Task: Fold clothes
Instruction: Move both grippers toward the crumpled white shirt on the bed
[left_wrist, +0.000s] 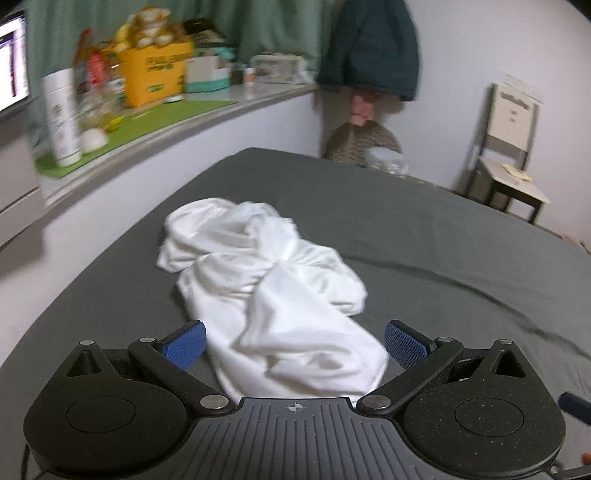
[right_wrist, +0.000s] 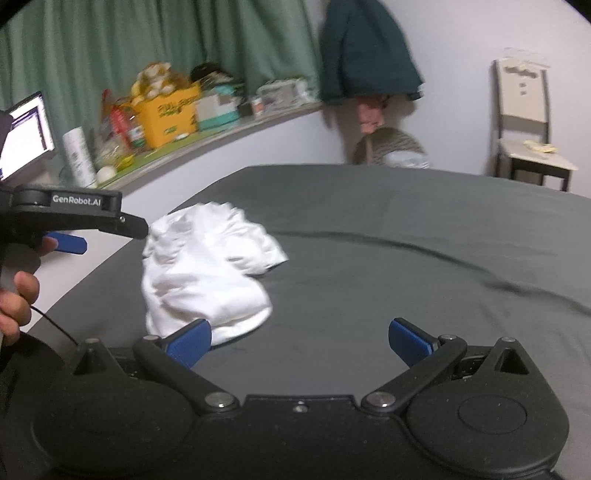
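A crumpled white garment lies in a heap on the dark grey bed sheet. My left gripper is open, its blue pads spread either side of the garment's near end, which lies between them. In the right wrist view the same garment sits left of centre. My right gripper is open over bare sheet, its left pad beside the garment's near edge. The left gripper's black body shows at the far left, held by a person's hand.
A cluttered ledge runs along the bed's left side with a yellow box, a white tube and a lit screen. A dark coat hangs on the wall. A chair stands at the far right.
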